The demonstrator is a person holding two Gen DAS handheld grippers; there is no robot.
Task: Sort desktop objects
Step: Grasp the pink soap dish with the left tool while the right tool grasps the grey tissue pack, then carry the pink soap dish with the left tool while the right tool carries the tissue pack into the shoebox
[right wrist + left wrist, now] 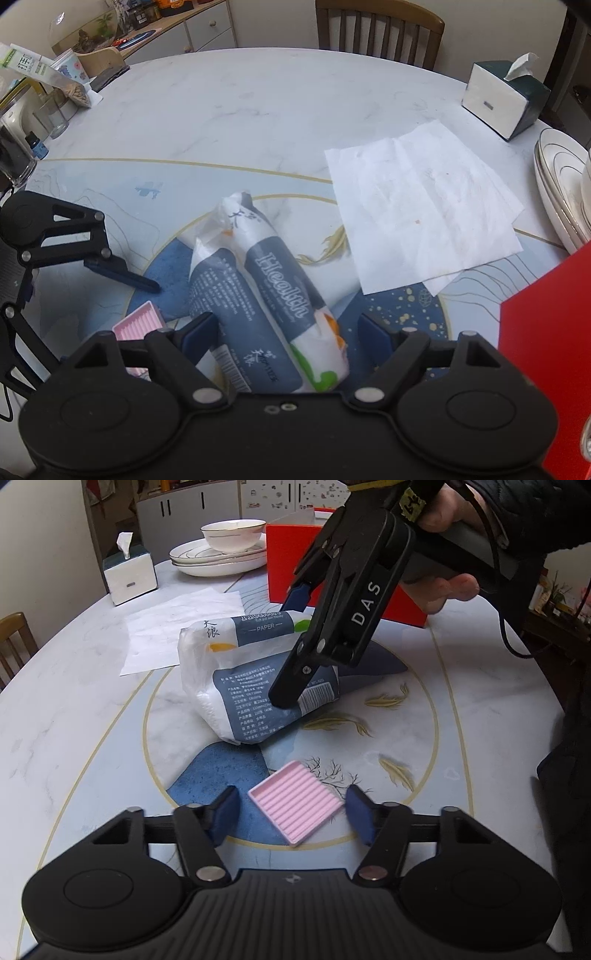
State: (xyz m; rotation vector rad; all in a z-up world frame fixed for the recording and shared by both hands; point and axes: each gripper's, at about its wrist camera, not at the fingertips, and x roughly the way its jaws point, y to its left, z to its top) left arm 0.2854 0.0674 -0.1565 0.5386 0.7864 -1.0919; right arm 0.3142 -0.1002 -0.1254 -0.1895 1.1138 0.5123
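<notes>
The tissue pack (236, 675), white plastic with grey-blue printed panels, lies crumpled at the table's (74, 709) middle. The right gripper (286, 334) straddles it, fingers apart, not clamping. One pink ridged tray (297, 806) sits between the left gripper's (291, 814) fingers, which I can't say are touching it. Beyond: two paper sheets (428, 210), one tissue box (127, 572), one bowl (232, 535) on stacked plates (218, 559), one red box (288, 565).

A round marble table (258, 110) with a blue painted centre was seen. At mid-frame in the right wrist view a tissue pack (266, 295) was laid, a pink tray (138, 321) at lower left, paper sheets (424, 214) at right, a tissue box (502, 99), stacked plates (557, 184) and a red box (546, 369) at the right edge.
</notes>
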